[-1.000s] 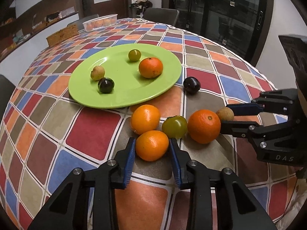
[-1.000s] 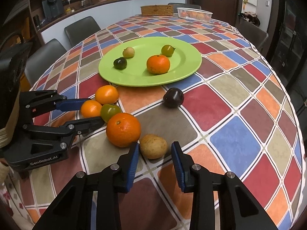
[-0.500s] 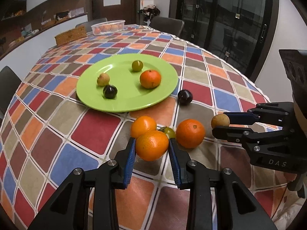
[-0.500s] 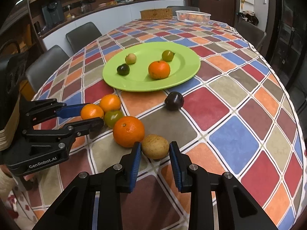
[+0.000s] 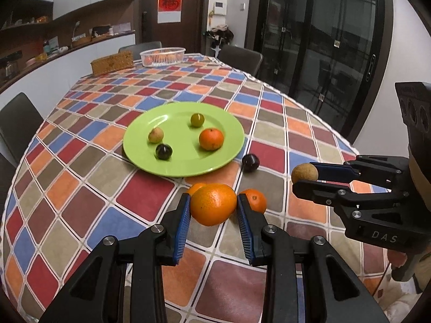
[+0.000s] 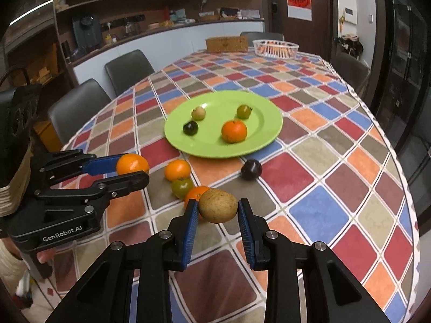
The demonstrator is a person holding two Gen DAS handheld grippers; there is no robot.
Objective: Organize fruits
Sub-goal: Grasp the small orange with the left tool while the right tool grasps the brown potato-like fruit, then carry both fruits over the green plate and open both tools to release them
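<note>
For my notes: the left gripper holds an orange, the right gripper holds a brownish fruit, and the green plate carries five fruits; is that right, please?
Not quite: the green plate carries four fruits, not five, as the right wrist view shows. The left gripper does hold an orange, and the right gripper a brownish fruit.

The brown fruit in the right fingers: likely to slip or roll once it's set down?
The brown fruit looks round and firm, pinched only at its sides by the right gripper, so it could pivot. Its rounded shape would probably roll on the flat green plate.
</note>
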